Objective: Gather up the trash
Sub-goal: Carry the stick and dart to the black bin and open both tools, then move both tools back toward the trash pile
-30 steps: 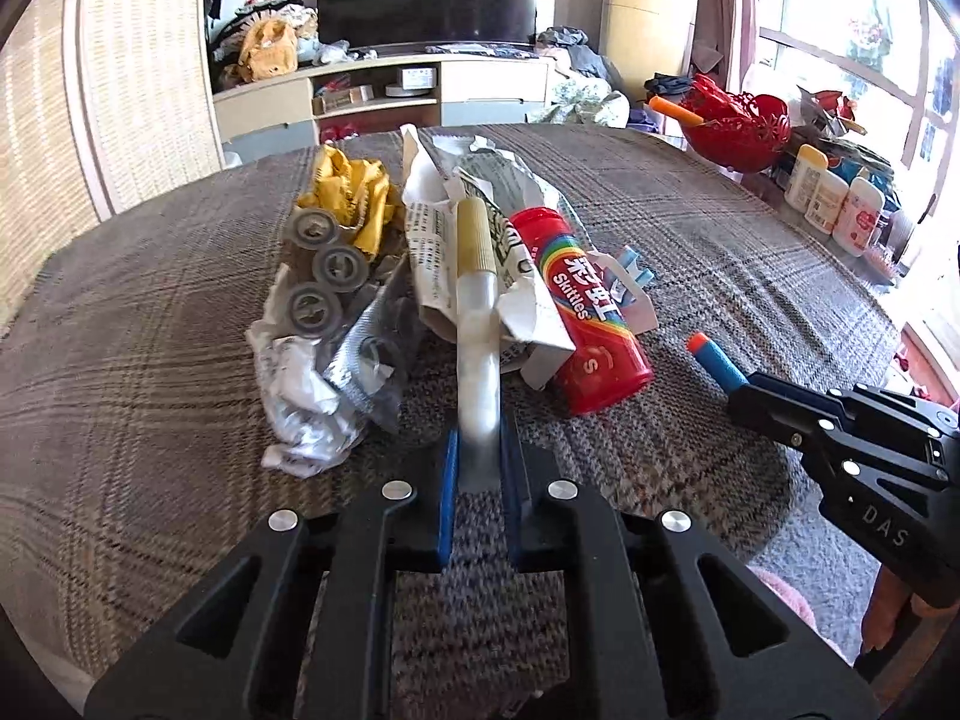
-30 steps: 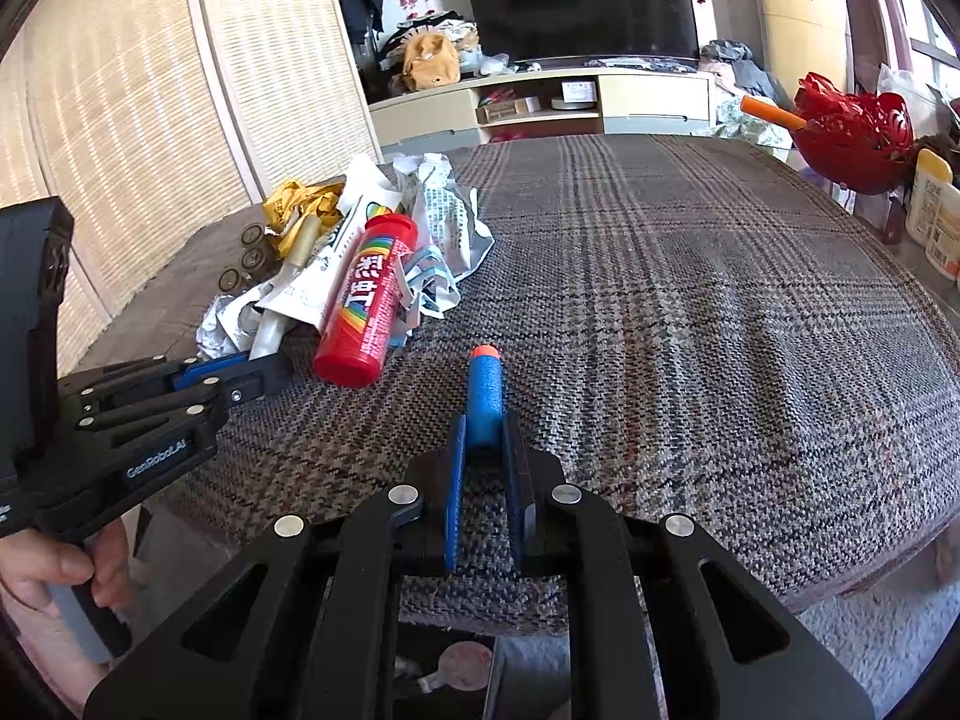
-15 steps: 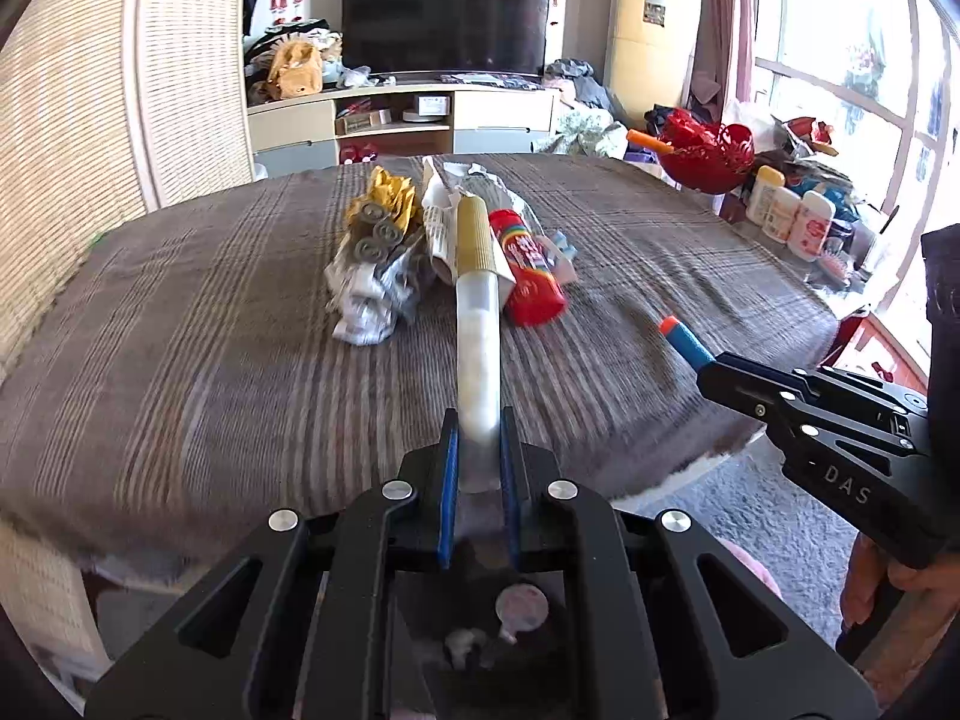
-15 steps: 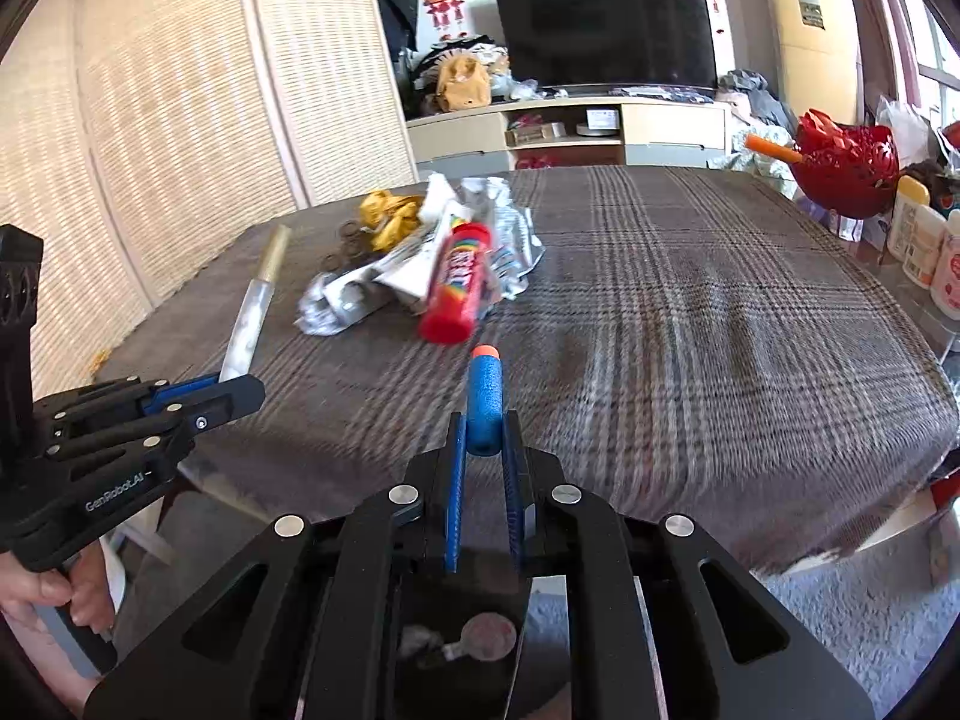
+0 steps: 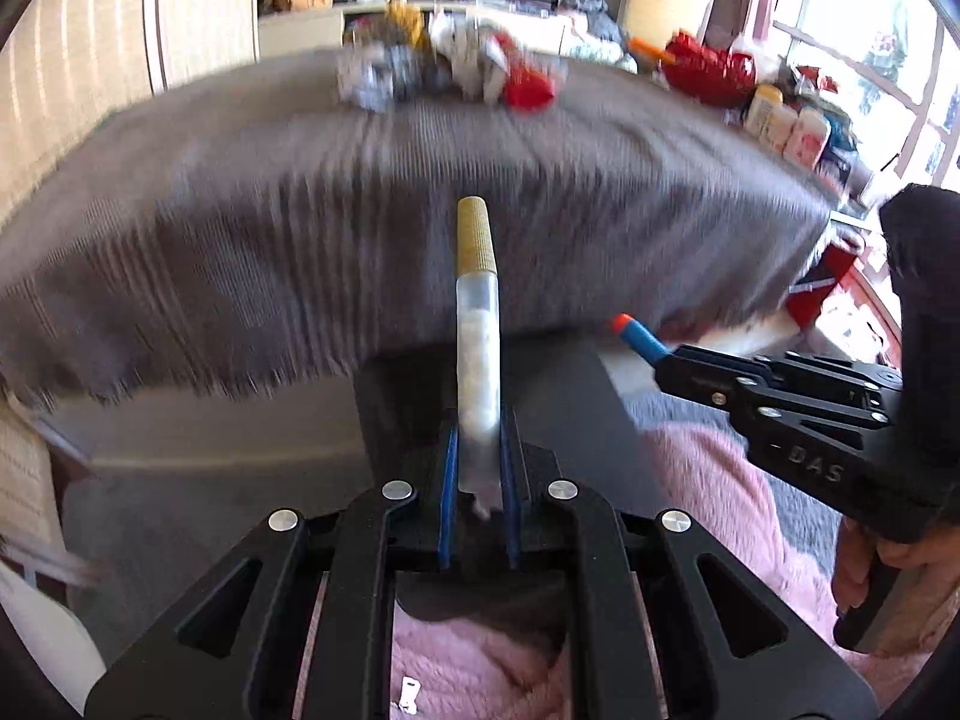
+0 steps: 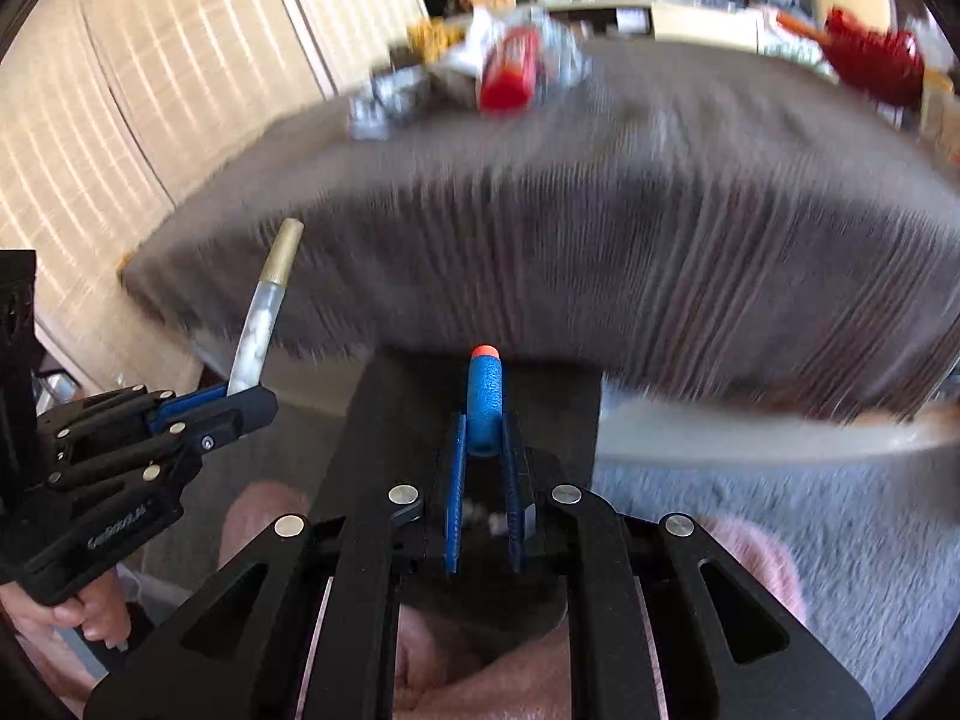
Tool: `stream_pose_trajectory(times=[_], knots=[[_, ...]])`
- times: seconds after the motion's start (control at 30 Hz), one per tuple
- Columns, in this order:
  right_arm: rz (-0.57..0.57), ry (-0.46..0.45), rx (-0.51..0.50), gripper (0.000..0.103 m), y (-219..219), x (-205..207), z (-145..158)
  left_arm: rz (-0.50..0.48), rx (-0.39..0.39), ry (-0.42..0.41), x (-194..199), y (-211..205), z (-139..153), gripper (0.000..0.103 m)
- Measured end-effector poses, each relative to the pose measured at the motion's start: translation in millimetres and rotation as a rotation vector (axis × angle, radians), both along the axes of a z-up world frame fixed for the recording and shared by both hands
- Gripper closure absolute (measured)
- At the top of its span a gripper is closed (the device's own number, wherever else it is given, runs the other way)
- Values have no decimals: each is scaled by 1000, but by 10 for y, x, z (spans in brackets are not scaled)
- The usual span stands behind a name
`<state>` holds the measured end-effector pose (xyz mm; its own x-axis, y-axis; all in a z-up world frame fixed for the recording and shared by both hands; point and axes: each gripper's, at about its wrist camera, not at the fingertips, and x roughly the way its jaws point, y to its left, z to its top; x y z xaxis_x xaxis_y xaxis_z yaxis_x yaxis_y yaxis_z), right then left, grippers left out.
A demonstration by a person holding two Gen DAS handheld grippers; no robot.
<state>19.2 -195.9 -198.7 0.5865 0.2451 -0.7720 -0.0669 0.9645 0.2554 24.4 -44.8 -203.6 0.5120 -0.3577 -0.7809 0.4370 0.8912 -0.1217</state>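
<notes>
My left gripper [image 5: 478, 438] is shut on a clear tube with a gold cap [image 5: 477, 330], which sticks out forward past the table's near edge. My right gripper [image 6: 485, 426] is shut on a blue foam dart with an orange tip [image 6: 486, 396]. In the left wrist view the right gripper [image 5: 660, 360] and its dart [image 5: 639, 336] show at the right. The right wrist view has the left gripper [image 6: 240, 402] and the tube [image 6: 261, 312] at the left. The trash pile [image 5: 444, 69], with a red tube [image 6: 510, 69], lies blurred far back on the table.
The table under a grey plaid cloth [image 5: 300, 210] fills the upper half. A dark rectangular thing [image 6: 408, 408] sits below both grippers. Pink fuzzy fabric [image 5: 708, 480] and grey carpet [image 6: 780, 510] lie beneath. A red basket [image 5: 711, 69] and bottles [image 5: 786, 126] stand at the right.
Both grippers have pulled back off the table and sunk below its near edge, still holding the tube and the dart. The trash pile now looks farther away.
</notes>
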Motion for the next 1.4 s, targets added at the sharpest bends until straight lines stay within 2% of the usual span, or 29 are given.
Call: stream_pose_trajectory(times=[0.13, 0.33, 0.5, 0.57, 0.63, 0.7, 0.77, 0.83, 0.87, 0.9, 0.93, 0.97, 1.0, 1.03, 1.1, 1.4], knots=[[3, 41, 8, 90, 74, 32, -218, -1, 21, 64, 0, -26, -281, 92], [-9, 54, 12, 90, 89, 76, -303, -15, 39, 133, 68, -73, -562, 92], [-9, 64, 39, 89, 101, 151, -335, -16, 40, 161, 146, -94, -655, 92], [-15, 59, 84, 87, 71, 200, -339, -10, 37, 165, 168, -80, -651, 91], [-17, 61, 91, 87, 52, 230, -342, 6, 41, 155, 190, -37, -621, 78], [-25, 52, 61, 86, 71, 241, -324, 16, 58, 141, 196, -15, -598, 70], [-31, 50, 65, 72, 56, 217, -305, 27, 62, 132, 207, 23, -562, 65], [-57, 32, 61, 34, 34, 196, -263, 33, 60, 125, 224, 56, -510, 58], [-72, 21, 53, 31, 8, 179, -237, 35, 61, 115, 228, 76, -482, 55], [-89, 13, 38, 30, -18, 167, -207, 37, 62, 110, 227, 85, -465, 48], [-97, 10, 32, 23, -41, 160, -185, 43, 63, 97, 227, 113, -423, 40], [-114, 5, 21, 10, -74, 152, -155, 47, 61, 90, 238, 123, -381, 35], [-130, -4, 7, 5, -97, 145, -119, 53, 57, 81, 204, 182, -348, 24], [-140, -15, -2, 3, -129, 135, -96, 64, 49, 65, 206, 231, -289, 16], [-153, -29, -27, 3, -175, 126, -21, 75, 39, 49, 208, 304, -212, 9], [-196, -132, -17, 3, -413, 167, 410, 141, 31, -36, 342, 484, 136, 8]])
